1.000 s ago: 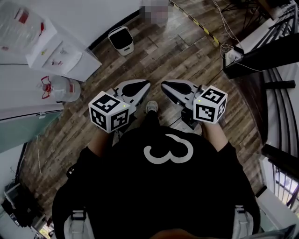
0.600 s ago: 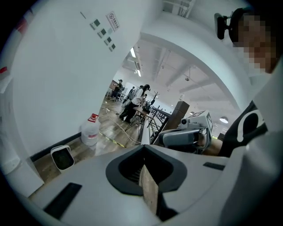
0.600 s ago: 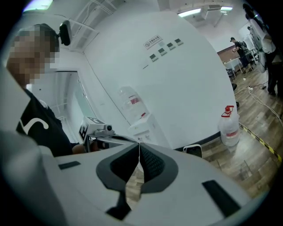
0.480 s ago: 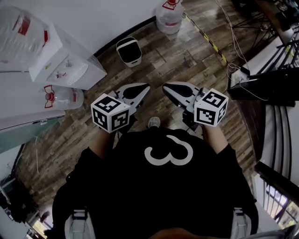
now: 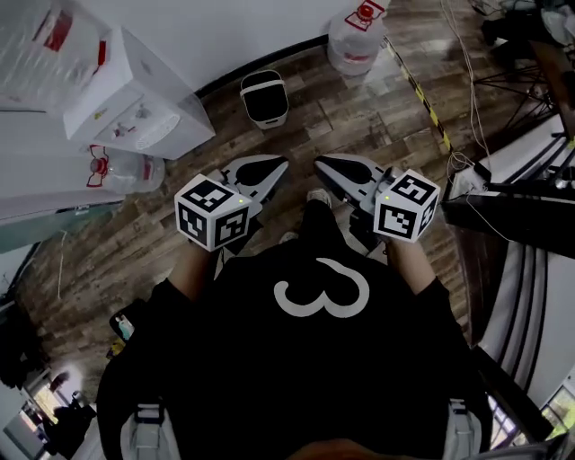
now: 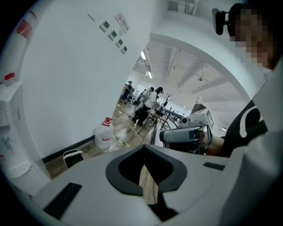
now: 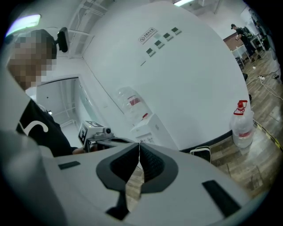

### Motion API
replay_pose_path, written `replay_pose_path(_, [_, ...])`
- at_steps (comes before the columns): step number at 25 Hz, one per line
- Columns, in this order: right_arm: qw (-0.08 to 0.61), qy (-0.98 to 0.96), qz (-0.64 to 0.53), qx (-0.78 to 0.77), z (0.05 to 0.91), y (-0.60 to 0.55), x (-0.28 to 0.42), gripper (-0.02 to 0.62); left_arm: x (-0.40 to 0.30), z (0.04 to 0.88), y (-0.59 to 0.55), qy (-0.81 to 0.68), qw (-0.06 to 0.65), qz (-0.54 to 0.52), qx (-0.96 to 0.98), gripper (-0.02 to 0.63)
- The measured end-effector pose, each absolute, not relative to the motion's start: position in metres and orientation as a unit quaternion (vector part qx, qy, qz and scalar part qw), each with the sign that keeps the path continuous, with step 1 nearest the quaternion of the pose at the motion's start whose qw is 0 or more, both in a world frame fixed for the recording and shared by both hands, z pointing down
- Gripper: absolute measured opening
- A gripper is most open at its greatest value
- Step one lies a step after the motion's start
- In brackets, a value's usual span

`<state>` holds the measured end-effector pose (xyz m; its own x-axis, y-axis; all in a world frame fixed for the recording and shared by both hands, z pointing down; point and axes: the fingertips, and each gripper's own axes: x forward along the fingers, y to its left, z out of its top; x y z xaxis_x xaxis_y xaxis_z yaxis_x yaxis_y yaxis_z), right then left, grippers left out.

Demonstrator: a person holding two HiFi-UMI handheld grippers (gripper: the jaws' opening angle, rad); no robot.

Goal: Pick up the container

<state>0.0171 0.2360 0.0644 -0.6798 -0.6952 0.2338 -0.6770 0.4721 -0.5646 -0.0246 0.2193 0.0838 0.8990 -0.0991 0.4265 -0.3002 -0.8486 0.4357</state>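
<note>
Left gripper (image 5: 282, 163) hides its hand.

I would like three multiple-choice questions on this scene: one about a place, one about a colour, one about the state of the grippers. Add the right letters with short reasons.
1. Where does the small white bin stand?
A. on the floor by the wall
B. on a chair
C. between a gripper's jaws

2. What colour is the cap of the water jug?
A. green
B. red
C. yellow

3. How are the left gripper and right gripper?
A. both open
B. one holds a cup
C. both shut, empty

Answers: A, it sits on the wood at the wall's foot; B, the cap is red; C, each gripper view shows jaws together, nothing between.
</note>
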Motion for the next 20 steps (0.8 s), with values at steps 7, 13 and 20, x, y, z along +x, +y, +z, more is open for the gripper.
replay_pose_path(7, [-0.001,0.880,-0.323,-0.348,0.066,0.175,0.057,0.025,0.015,0.083,0.163,-0.161,0.263,0.194,0.931,0.016])
replay_pose_path(13, [-0.031,0.895,-0.318,-0.312,0.073,0.135,0.088,0.025,0.046,0.089,0.126,-0.204,0.269,0.191,0.922,0.017])
replay_pose_path(20, [-0.047,0.900,-0.322,-0.289,0.091,0.112,0.104,0.025,0.048,0.109,0.110,-0.243,0.268,0.197,0.911,0.017])
